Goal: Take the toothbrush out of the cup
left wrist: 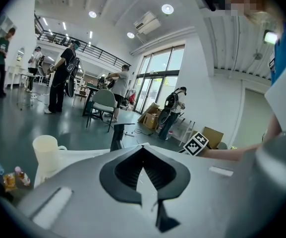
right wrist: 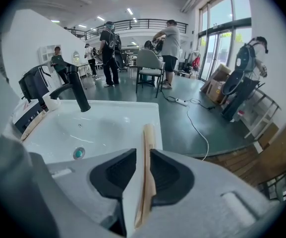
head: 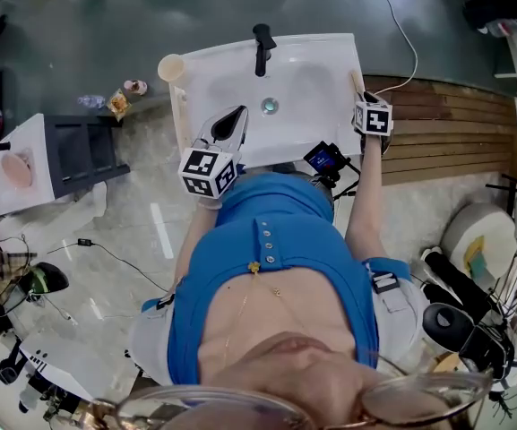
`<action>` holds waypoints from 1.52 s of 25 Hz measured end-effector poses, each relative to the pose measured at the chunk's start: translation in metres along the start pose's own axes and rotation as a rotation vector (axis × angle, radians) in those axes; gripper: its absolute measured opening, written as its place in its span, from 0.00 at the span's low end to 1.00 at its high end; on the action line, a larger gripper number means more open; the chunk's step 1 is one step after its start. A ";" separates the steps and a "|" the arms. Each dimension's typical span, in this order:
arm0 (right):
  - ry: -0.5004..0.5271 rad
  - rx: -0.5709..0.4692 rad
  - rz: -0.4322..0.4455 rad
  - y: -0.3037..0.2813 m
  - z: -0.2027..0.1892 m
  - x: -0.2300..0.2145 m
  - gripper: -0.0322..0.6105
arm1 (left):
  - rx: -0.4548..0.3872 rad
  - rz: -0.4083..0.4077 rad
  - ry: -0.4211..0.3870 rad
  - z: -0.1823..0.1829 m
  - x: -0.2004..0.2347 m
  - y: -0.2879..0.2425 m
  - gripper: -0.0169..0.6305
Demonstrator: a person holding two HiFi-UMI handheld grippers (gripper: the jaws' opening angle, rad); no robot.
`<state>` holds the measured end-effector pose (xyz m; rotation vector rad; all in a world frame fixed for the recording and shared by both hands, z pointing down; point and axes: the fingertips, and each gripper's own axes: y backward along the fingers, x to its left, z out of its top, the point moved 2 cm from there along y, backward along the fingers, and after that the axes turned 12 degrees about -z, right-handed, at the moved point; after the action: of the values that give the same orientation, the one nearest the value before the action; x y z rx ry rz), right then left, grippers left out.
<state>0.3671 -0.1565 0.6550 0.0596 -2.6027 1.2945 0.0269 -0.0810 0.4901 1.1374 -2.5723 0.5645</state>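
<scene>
A cream cup (head: pixel 171 66) stands on the far left corner of the white sink (head: pixel 312 70); it also shows in the left gripper view as a cup (left wrist: pixel 47 152) with a handle, and nothing sticks out of it. My right gripper (head: pixel 363 98) is over the sink's right rim, shut on a bamboo toothbrush (head: pixel 357 81). In the right gripper view the toothbrush (right wrist: pixel 146 152) runs forward between the pads, out over the rim. My left gripper (head: pixel 231 125) hovers at the sink's near left edge, and its jaws (left wrist: pixel 143 150) meet with nothing in them.
A black faucet (head: pixel 262 47) stands at the back of the basin, with a drain (head: pixel 270 106) below it. Small bottles (head: pixel 119 101) lie on the floor to the left. Wooden decking (head: pixel 455 124) lies to the right. Several people stand in the hall behind.
</scene>
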 end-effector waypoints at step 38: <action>0.406 -0.295 0.525 0.095 0.052 0.166 0.05 | 0.085 -0.045 0.029 -0.025 0.007 -0.001 0.03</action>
<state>0.1830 -0.1287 0.5874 -0.8892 -2.4840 0.9045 0.0250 -0.0746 0.5155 1.2026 -2.5132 0.6801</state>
